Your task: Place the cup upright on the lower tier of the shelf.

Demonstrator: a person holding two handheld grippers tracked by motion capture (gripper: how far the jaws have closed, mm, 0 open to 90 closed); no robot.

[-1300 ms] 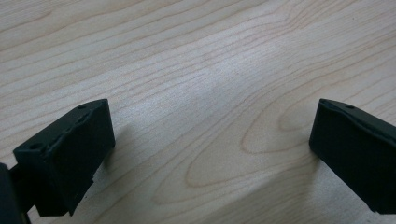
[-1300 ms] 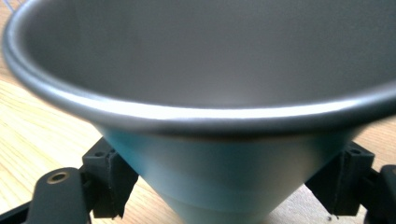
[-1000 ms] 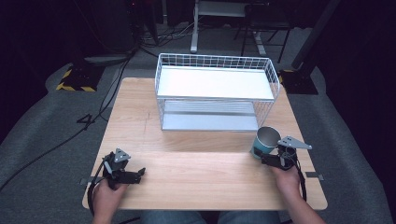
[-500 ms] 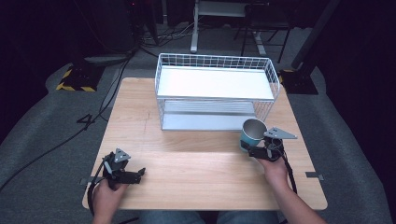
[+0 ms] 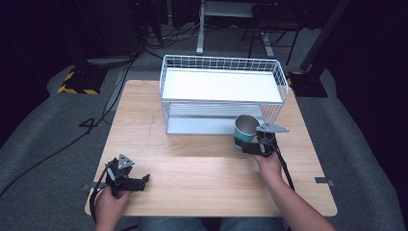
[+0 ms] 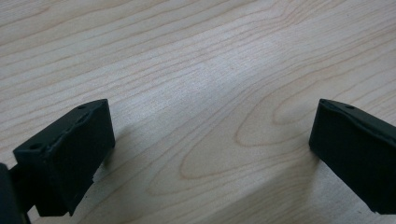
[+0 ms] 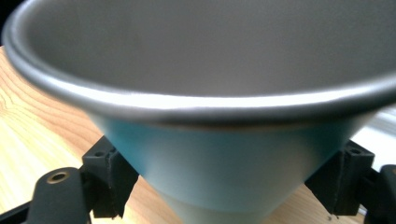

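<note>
A teal cup [image 5: 245, 130] with a grey metal inside is held upright above the wooden table [image 5: 192, 168], right in front of the white wire rack [image 5: 221, 91]. My right gripper [image 5: 248, 148] is shut on the cup, one jaw pressing each side of its lower wall. In the right gripper view the cup [image 7: 224, 154] looms large between the two pads [image 7: 109, 179]. My left gripper [image 5: 142, 182] rests near the table's front left corner. Its jaws stand wide apart over bare wood, and the left gripper view shows nothing between its fingers [image 6: 70, 154].
The wire rack has a white top shelf and a lower grey shelf [image 5: 202, 122], open toward me. Cables and a yellow-black striped block [image 5: 74, 82] lie on the dark floor beyond the table.
My right gripper has carried the cup leftward and away from me, toward the front of the rack. The left gripper has stayed put.
</note>
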